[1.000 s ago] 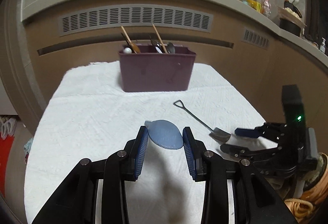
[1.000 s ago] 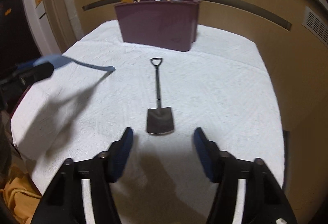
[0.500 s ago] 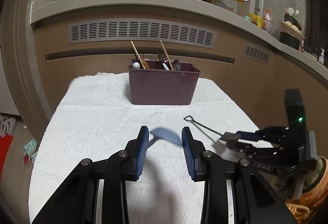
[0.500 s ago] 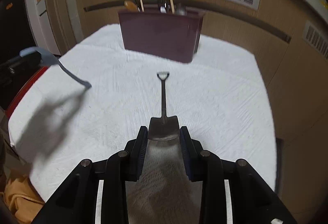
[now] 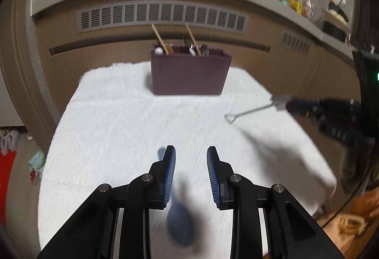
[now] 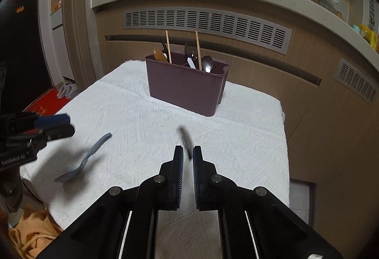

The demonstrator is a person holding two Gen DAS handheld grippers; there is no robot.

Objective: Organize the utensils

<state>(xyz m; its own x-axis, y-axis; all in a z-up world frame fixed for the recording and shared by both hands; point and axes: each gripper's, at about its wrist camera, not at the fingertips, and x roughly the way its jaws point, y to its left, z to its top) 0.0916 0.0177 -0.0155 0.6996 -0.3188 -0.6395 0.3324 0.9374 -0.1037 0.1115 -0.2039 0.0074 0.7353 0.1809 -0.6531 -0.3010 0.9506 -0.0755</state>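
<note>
A maroon utensil caddy (image 5: pixel 190 75) stands at the far end of the white cloth and also shows in the right wrist view (image 6: pixel 186 87), with spoons and chopsticks in it. My left gripper (image 5: pixel 191 164) is open; the blue spoon (image 5: pixel 178 221) is blurred below and between its fingers, free of the pads. In the right wrist view the blue spoon (image 6: pixel 81 163) is just above or on the cloth, below the left gripper (image 6: pixel 56 126). My right gripper (image 6: pixel 187 159) is shut on the small metal shovel spoon (image 6: pixel 186 144), held above the cloth. The shovel (image 5: pixel 251 111) shows in the left wrist view too.
The white cloth (image 5: pixel 132 116) covers a small table with drop-offs on all sides. Brown cabinets with vents (image 6: pixel 208 23) stand behind the caddy. Orange fabric (image 6: pixel 30 230) lies below the table's near left corner.
My left gripper opened and the blue spoon slipped out and dropped toward the cloth. My right gripper closed on the shovel spoon and lifted it off the cloth.
</note>
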